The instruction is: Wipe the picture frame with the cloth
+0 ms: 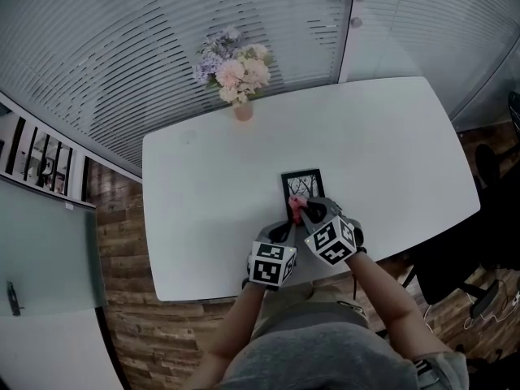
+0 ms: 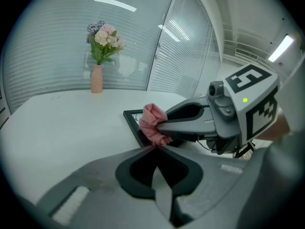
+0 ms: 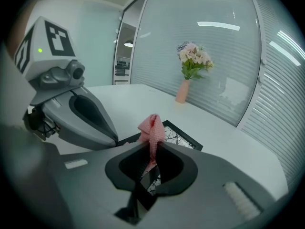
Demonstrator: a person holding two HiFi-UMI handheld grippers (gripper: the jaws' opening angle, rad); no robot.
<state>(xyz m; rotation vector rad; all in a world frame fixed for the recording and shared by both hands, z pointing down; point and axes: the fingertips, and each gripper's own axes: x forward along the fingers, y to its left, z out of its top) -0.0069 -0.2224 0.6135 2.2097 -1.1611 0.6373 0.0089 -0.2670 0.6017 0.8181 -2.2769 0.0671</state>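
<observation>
Table is white and mostly bare, with a vase of flowers at its far edge. Picture frame lies flat, glass up, black border, close to the table's near edge and a bit right of the middle, one short side towards the person.

Progress, as a judgement: the wipe is at its start or somewhere in the middle. The cloth sits at the frame's near end, over the near border, and the far part of the glass is uncovered. No dirt or smear shows, so how much is already wiped can't be judged. Probably left to do: pass the cloth over the rest of the glass and round the border.

Right gripper comes in from the near right. Its jaws are closed down on the cloth, with only the fabric's thickness between them, and they sit over the frame's near end.

Left gripper is just beside it, coming from the near left. Its jaws are pressed together, and the tips meet right at the cloth's lower end by the frame's near-left corner. Whether they nip a fold or only touch it can't be told; nothing else is between them.

Cloth is pink, small and bunched. A tuft sticks up above the right jaws and a tail hangs below them towards the glass. Contact with the glass is unclear.
</observation>
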